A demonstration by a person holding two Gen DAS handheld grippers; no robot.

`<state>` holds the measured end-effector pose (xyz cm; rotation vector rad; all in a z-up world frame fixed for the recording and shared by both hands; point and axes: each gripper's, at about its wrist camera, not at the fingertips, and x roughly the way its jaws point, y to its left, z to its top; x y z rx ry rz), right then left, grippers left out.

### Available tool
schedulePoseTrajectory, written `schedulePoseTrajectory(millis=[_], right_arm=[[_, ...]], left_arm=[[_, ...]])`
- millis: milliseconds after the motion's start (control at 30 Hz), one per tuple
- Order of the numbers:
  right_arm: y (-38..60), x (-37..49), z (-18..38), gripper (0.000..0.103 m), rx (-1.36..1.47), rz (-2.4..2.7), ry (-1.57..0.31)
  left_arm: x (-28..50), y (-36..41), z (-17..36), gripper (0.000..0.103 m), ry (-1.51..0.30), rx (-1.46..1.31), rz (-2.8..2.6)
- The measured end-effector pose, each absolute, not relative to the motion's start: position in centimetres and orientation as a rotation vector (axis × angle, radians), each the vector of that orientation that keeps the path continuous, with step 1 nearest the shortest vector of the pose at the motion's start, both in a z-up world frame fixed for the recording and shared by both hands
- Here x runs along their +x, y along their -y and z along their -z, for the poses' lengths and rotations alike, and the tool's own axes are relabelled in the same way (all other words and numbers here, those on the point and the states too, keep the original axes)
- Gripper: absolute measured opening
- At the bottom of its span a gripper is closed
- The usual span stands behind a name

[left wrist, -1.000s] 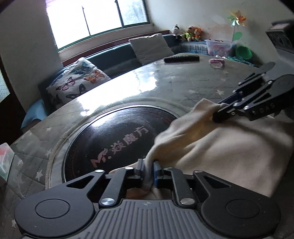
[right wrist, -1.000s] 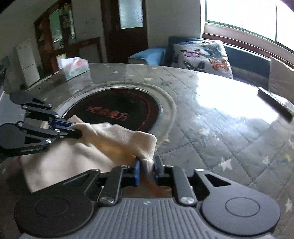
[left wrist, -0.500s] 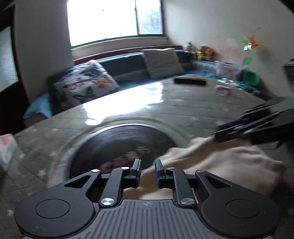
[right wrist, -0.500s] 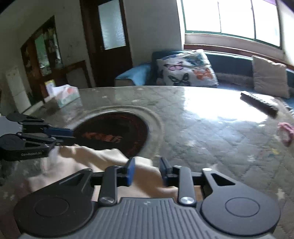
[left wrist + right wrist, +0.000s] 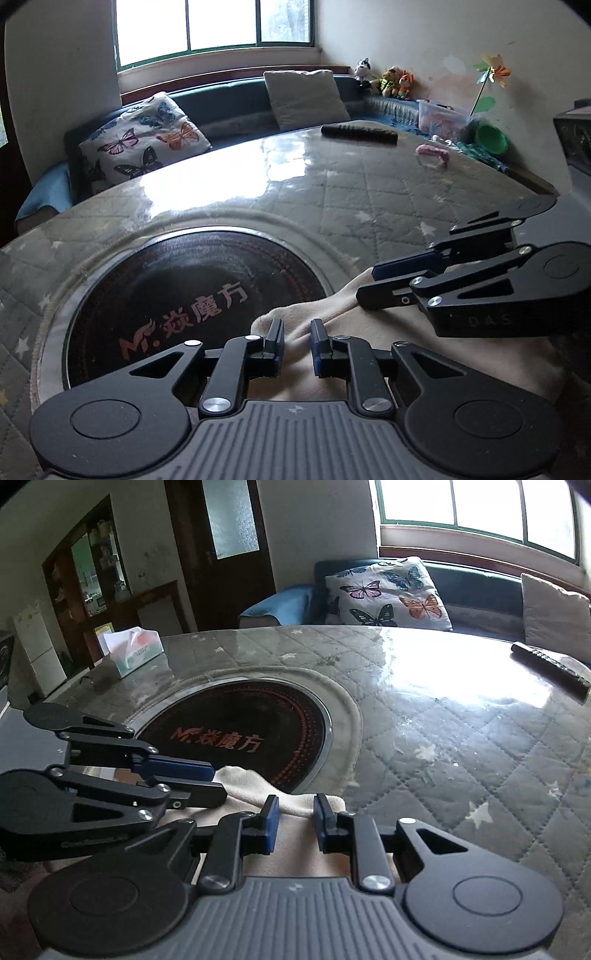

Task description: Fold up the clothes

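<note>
A cream garment (image 5: 373, 332) lies folded on the table's near side, its far edge lapping the black disc. My left gripper (image 5: 297, 345) hovers just over its left corner, jaws a little apart, the cloth lying under the gap and not pinched. My right gripper (image 5: 367, 286) reaches in from the right above the garment's far edge. In the right wrist view the garment (image 5: 255, 781) shows below my right gripper (image 5: 296, 825), which is open the same narrow way and holds nothing. The left gripper (image 5: 219, 784) points in from the left beside it.
A round black disc (image 5: 177, 291) with red lettering is set into the quilted, glass-topped table (image 5: 369, 192). A dark remote (image 5: 358, 133) and a pink item (image 5: 432, 153) lie at the far side. A tissue box (image 5: 133, 651) stands at the left edge. Cushions line the bench behind.
Both grippers were shut on the garment's lifted corners a second ago. They have let go, and the garment now lies flat while both grippers sit just above it.
</note>
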<state>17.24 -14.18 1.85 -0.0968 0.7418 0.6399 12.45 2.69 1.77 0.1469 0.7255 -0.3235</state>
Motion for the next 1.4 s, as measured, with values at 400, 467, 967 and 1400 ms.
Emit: schedulePoseTrajectory(millis=[400, 467, 967, 1400], right_arm=[[16.4, 14.8, -3.3, 0.019, -0.114, -0.629, -0.715], [17.0, 14.6, -3.0, 0.019, -0.124, -0.607, -0.718], [23.4, 13.4, -2.7, 0.019, -0.030, -0.449, -0.727], [23.0, 13.3, -2.4, 0.003, -0.016, -0.444, -0.683]], left_arm=[[12.2, -2.5, -1.9, 0.017, -0.721, 0.153, 0.315], [12.2, -2.5, -1.9, 0.018, -0.722, 0.154, 0.313], [12.4, -2.4, -1.8, 0.019, -0.720, 0.157, 0.301], [12.0, -2.3, -1.6, 0.019, -0.704, 0.168, 0.294]])
